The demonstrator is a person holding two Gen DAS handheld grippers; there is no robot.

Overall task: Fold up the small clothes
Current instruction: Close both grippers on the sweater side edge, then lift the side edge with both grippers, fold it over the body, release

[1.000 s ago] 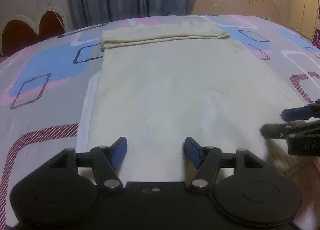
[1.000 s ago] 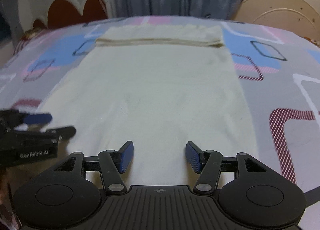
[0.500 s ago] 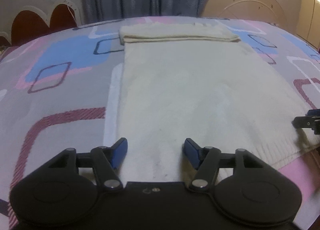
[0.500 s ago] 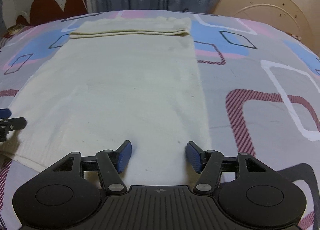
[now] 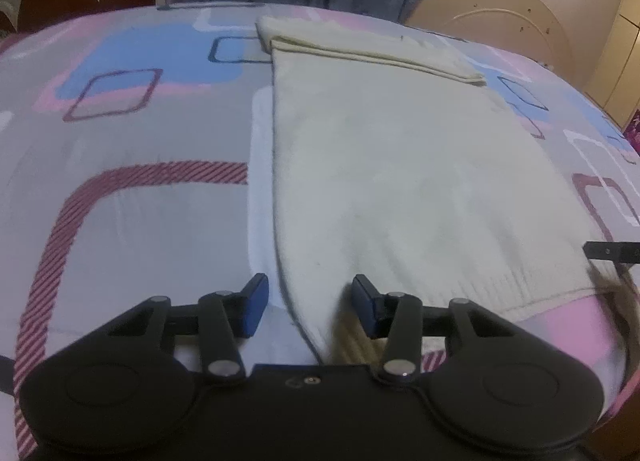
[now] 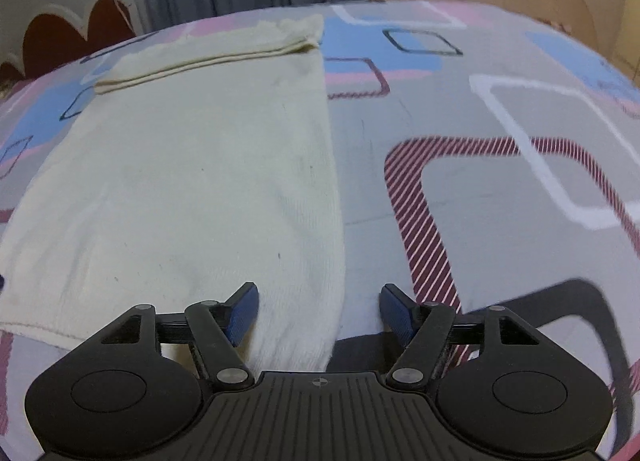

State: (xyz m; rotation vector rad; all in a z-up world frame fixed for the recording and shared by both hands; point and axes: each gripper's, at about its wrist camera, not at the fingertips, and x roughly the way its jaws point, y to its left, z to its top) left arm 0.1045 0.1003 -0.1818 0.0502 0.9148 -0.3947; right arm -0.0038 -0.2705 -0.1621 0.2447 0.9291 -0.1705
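Lying flat on the patterned bedspread, the cream garment ran with its long axis straight away from both tools, its far end already doubled over and its ribbed near hem at the bed's front edge. Each near corner sat at one tool, so neither hand was the nearer: the left gripper straddled the garment's left edge and the right gripper its right edge. Both stood spread wide, pinching nothing, the cloth's edge lying loose between the blue pads.
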